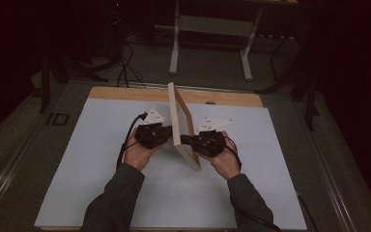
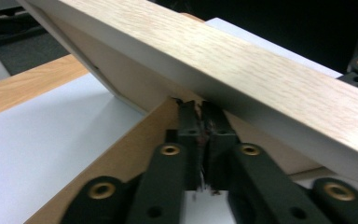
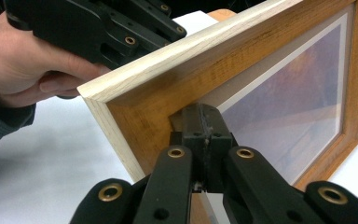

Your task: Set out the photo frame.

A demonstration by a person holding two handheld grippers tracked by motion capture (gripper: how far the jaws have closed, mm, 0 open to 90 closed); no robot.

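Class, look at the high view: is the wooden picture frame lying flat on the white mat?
No: the picture frame stands up on its edge on the white mat, between the left gripper and the right gripper.

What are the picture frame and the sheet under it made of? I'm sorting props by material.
The picture frame looks like wood or wood-look laminate: pale grain on the outer edge, warmer brown on the front face, matte. Its pane seems to be glass or clear plastic, faintly reflective. The sheet is smooth, matte and white, perhaps paper or plastic. It lies on a wooden-looking table.
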